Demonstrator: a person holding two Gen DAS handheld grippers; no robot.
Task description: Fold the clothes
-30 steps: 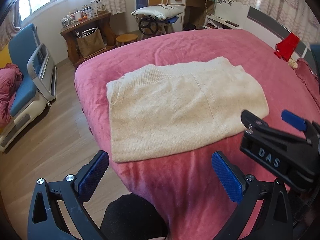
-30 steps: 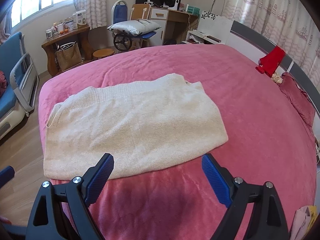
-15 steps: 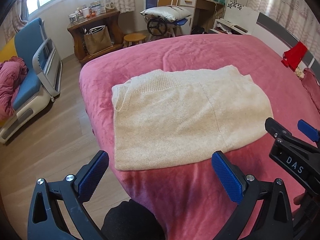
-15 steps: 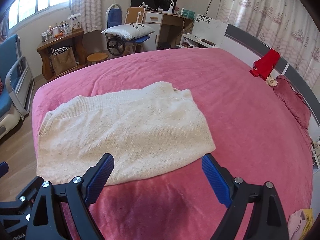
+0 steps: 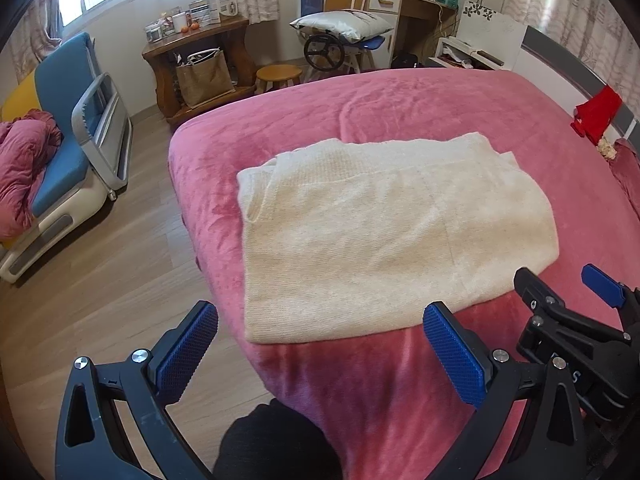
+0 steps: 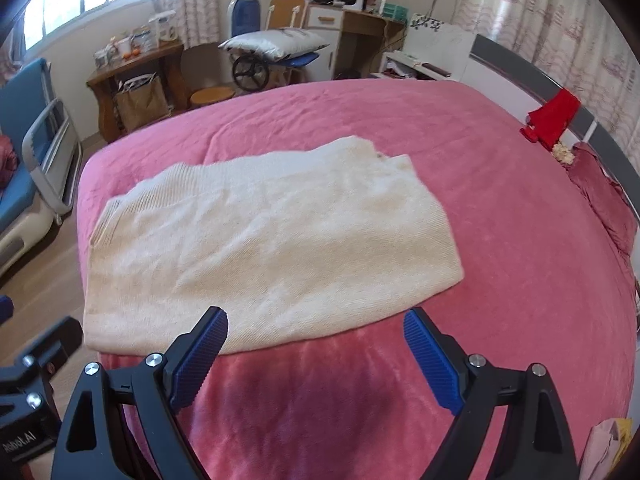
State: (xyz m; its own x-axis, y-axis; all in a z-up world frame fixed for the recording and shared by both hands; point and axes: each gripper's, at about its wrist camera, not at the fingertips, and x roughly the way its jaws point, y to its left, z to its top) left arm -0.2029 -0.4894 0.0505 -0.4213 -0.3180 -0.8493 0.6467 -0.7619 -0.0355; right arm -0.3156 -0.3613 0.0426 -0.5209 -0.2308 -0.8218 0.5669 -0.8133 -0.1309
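- Bedroom: a bed (image 5: 400, 104) under a pink plush cover fills most of both views; a wooden side table, a stool, a desk and patterned curtains stand along the far walls, with a blue chair on the wood floor to the left.
- A cream knit sweater (image 5: 384, 236) lies flat on the bed near its foot-end corner, already folded into a broad rectangle, ribbed band toward the left edge. It is probably laid close to the near edge so both tools can reach its hem.
- Left hand-held gripper (image 5: 320, 354): jaws spread wide, nothing between them, poised short of the sweater's near edge and partly over the bed's corner and the floor.
- Right hand-held gripper (image 6: 316, 356): likewise spread and empty, aimed at the right half of the near edge. Judged: both are lined up to take that edge for a further fold.
- Hidden or unclear: sleeves are tucked out of sight; a small dark mark near the sweater's far corner cannot be identified; a red item (image 6: 552, 120) by the headboard is too small to name; the dark shape under the left tool is cut off.
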